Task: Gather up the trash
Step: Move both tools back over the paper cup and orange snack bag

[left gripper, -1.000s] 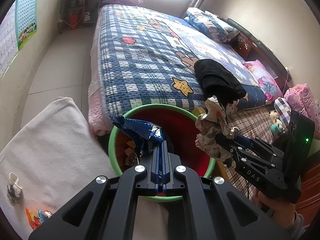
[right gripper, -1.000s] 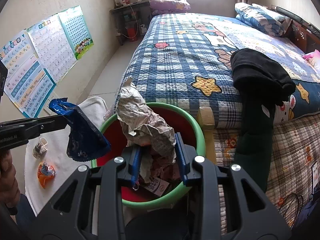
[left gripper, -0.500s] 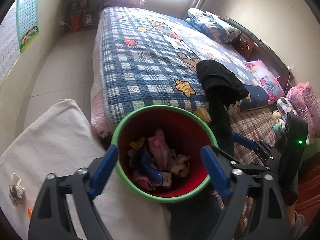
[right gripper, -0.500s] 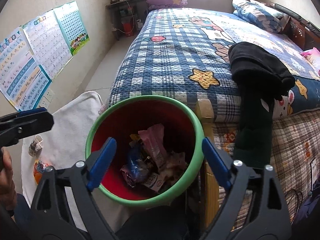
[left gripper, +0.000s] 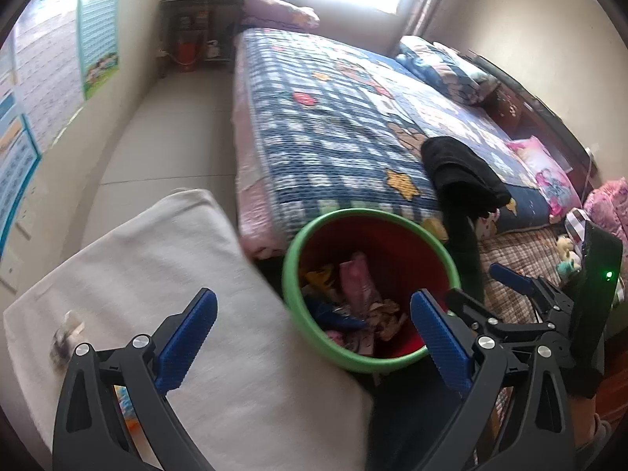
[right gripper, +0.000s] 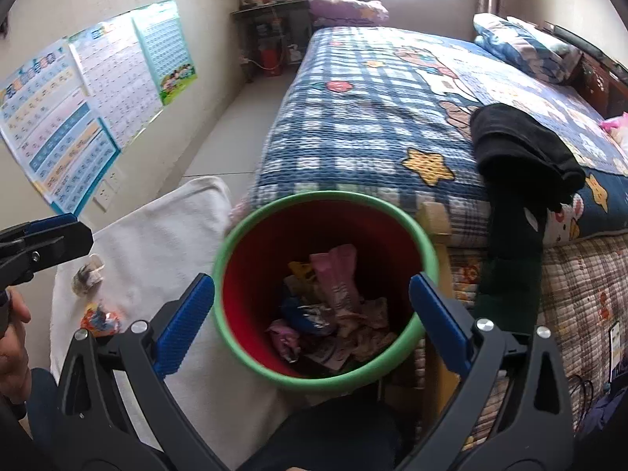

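Blue wrapper (right gripper: 310, 314) and crumpled paper (right gripper: 369, 333) now in bin (right gripper: 274, 369), left claw (left gripper: 314, 333) and right claw (right gripper: 312, 318) just opened wide, empty.

**Bin loaded, two scraps out**

Red bin, green rim (right gripper: 426, 243), upright at the bed's foot; pink, blue and crumpled paper wrappers (right gripper: 333, 314) heaped inside. On the white cloth-covered worktop (right gripper: 157, 243): small pale scrap (right gripper: 87, 274), possibly a torn packet, and orange-blue wrapper (right gripper: 100, 320) near it.

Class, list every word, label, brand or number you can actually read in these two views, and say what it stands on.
None can be read.
Wall posters: grids of print, too small and blurred.
Wrappers in the bin: print too blurred.
Small tag at the bed's edge: too small.
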`<state>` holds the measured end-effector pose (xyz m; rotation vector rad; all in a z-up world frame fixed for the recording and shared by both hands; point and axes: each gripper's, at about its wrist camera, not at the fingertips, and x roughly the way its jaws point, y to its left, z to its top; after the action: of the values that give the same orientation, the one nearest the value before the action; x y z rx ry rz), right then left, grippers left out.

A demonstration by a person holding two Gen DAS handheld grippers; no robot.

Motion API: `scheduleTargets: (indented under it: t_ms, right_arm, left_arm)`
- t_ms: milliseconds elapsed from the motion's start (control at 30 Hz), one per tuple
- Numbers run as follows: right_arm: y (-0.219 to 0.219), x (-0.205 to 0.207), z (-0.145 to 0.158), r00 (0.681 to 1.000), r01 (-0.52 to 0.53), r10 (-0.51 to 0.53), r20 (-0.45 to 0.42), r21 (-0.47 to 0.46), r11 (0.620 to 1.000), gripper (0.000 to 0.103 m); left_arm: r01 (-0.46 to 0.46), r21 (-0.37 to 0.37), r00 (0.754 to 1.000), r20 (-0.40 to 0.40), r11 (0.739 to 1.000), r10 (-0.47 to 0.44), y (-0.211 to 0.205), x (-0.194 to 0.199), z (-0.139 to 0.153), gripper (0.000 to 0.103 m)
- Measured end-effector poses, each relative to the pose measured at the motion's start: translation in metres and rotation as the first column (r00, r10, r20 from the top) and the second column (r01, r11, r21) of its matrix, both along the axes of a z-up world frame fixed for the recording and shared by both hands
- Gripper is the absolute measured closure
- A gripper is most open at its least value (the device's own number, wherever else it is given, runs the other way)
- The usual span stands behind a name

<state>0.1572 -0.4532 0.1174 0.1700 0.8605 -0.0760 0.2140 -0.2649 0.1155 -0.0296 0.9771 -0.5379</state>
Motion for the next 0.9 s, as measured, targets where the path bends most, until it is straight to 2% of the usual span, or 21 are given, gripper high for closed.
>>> scheduleTargets:
  t_ms: [333, 533, 767, 900]
  right_arm:
    - [0.07, 0.001, -0.009, 0.992, -0.122, 0.122, -0.014, 0.001, 0.993, 0.005]
    - [0.117, 0.005, -0.018, 0.979, -0.201, 0.201, -0.039, 0.007, 0.98, 0.005]
    - [0.183, 0.009, -0.027, 0.944, -0.324, 0.323, -0.068, 0.001, 0.946, 0.005]
    - [0.216, 0.011, -0.034, 0.92, -0.384, 0.382, -0.089, -0.01, 0.923, 0.005]
  left_arm:
    - [-0.14, 0.018, 0.989, -0.034, 0.99, 0.141, 0.095, -0.026, -0.018, 0.008]
    - [-0.233, 0.034, 0.97, -0.065, 0.972, 0.235, 0.157, -0.04, -0.036, 0.008]
    - [-0.363, 0.046, 0.926, -0.094, 0.931, 0.366, 0.233, -0.056, -0.056, 0.008]
    - [-0.406, 0.054, 0.906, -0.108, 0.912, 0.41, 0.264, -0.06, -0.064, 0.008]
